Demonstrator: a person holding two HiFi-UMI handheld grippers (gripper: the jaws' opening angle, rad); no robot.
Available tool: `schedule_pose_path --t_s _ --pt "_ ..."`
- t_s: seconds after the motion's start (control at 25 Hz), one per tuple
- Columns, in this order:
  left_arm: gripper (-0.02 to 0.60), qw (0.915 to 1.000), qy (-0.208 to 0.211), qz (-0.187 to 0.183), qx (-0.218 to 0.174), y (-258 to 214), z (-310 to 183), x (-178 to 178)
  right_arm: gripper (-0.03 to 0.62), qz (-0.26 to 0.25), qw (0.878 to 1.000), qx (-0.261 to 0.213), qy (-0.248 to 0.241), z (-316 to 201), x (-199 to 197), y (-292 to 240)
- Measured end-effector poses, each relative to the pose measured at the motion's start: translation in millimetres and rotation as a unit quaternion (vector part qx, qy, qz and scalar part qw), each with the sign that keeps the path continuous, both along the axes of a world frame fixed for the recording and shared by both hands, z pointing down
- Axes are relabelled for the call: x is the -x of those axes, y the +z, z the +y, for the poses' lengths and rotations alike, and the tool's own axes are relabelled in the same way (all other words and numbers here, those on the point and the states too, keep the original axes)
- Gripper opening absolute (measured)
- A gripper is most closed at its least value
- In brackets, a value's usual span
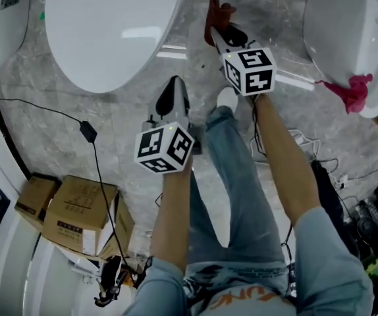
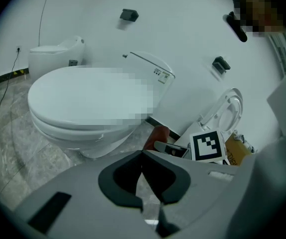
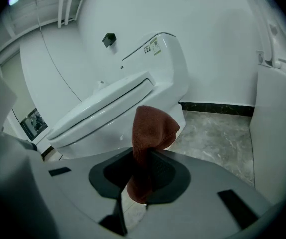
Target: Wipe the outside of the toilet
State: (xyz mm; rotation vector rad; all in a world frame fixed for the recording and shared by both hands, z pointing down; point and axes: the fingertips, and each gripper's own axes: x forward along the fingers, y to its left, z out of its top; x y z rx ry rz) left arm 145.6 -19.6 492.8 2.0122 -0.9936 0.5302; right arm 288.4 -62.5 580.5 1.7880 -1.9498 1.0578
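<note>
At eleven o'clock in the head view stands the white ceramic toilet with its lid down (image 1: 107,28), on a grey marbled floor (image 1: 57,124). At one o'clock, the right gripper (image 1: 216,35) is clamped on a rust-red terry cloth (image 1: 218,12), whose loose end stands up past the jaws. In the right gripper view the cloth hangs before the toilet's side, near it. The left gripper (image 1: 174,87) sits near the centre, pointing to twelve o'clock at the toilet's front, jaws pressed together with nothing between them. At two o'clock a second white toilet (image 1: 337,18) carries a magenta rag (image 1: 353,92) on its rim. Brown cardboard boxes (image 1: 70,209) lie at eight o'clock.
</note>
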Motion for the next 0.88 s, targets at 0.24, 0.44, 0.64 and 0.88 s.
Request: schedule_pose_path --t_s 0.24,0.44,0.64,0.88 --pt "-0.006 1.0 -0.005 0.002 0.002 7.9 -5.4 -12.6 0.071 -0.002 1.0 0.003 -0.012 -40.9 -9.2 21.5" --pt "-0.006 0.9995 -0.03 0.0 0.009 15.5 -8.8 -1.6 0.071 -0.001 1.0 0.008 -0.018 -73.5 -4.0 30.6" --pt "-0.006 0.9987 -0.049 0.004 0.011 16.9 -10.7 8.5 0.071 0.02 0.997 0.006 -0.077 -86.5 19.5 27.8" --pt "-0.006 0.9972 -0.073 0.012 0.009 17.7 -9.7 27.1 0.072 0.073 0.988 0.013 -0.135 -74.8 42.7 28.5"
